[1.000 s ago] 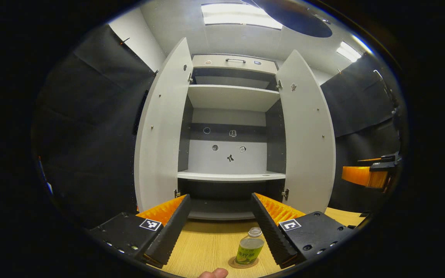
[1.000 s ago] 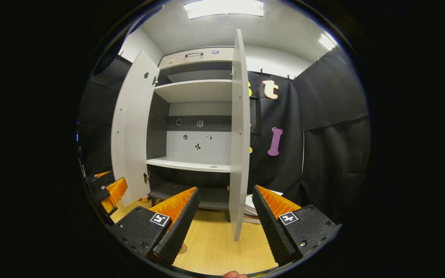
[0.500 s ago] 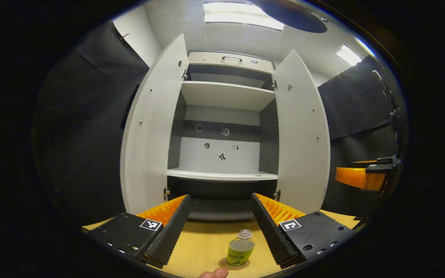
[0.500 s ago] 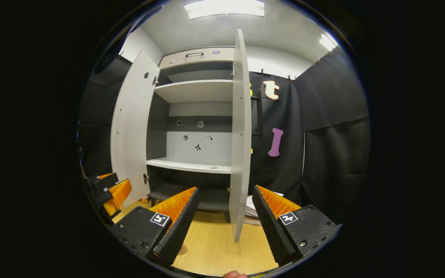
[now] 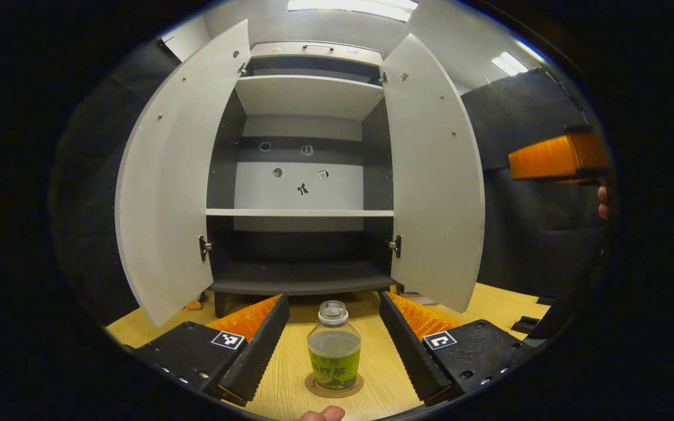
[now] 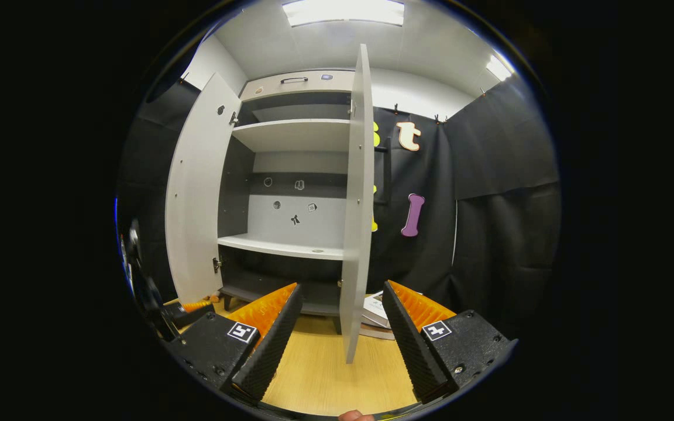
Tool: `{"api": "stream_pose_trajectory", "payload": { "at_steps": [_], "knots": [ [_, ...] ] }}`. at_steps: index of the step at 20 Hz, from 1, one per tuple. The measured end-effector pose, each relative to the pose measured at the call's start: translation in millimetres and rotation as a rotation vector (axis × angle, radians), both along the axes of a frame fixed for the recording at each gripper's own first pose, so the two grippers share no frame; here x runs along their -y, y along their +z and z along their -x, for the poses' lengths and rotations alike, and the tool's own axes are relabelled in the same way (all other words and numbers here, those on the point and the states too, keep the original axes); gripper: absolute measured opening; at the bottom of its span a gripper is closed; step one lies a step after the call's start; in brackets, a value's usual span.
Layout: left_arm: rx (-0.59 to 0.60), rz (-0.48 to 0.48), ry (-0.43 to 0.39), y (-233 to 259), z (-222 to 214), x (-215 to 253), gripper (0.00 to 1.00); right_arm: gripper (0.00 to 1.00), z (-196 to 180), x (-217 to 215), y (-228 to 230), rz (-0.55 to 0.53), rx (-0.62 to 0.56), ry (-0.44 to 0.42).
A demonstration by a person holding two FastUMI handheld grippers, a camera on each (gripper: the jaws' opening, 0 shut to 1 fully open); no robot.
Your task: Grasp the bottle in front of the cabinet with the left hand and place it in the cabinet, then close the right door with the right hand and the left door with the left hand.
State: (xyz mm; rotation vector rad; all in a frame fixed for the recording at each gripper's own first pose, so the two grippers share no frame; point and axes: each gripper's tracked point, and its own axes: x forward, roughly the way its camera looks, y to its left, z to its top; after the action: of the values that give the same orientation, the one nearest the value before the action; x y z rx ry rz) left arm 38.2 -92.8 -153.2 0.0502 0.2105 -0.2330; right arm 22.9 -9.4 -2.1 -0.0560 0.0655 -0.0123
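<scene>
2 grippers are spread open, the left gripper point(image 5: 332, 318) straddling without touching the bottle point(image 5: 334, 354) standing near the cabinet point(image 5: 299, 213), so an off-centre squeeze could tip it; the right gripper point(image 6: 341, 313) waits by the right door point(image 6: 356, 222).

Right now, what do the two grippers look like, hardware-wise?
The left gripper and right gripper match: two wedge-shaped fingers with ridged, sawtooth inner faces, mounted on black blocks with screws. Each block carries a small square black-and-white marker tag. No cables or sleeves can be made out.
</scene>
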Motion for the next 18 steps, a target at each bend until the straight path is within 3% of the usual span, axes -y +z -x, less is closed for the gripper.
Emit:
{"api": "stream_pose_trajectory", "payload": {
  "at_steps": [7,17,18],
  "knots": [
    [-0.112,-0.022,0.029,-73.0,-23.3,-1.7,0.95,0.85,3.0,9.9,-2.7,0.016,-0.012,-0.027],
    [-0.131,0.0,0.028,-96.0,-33.6,3.0,0.95,0.85,-3.3,9.6,-4.2,0.03,-0.023,-0.022],
    [-0.133,-0.001,0.031,-97.8,-33.9,1.8,0.87,0.85,-4.4,7.9,-4.0,0.021,-0.021,-0.017]
  ]
}}
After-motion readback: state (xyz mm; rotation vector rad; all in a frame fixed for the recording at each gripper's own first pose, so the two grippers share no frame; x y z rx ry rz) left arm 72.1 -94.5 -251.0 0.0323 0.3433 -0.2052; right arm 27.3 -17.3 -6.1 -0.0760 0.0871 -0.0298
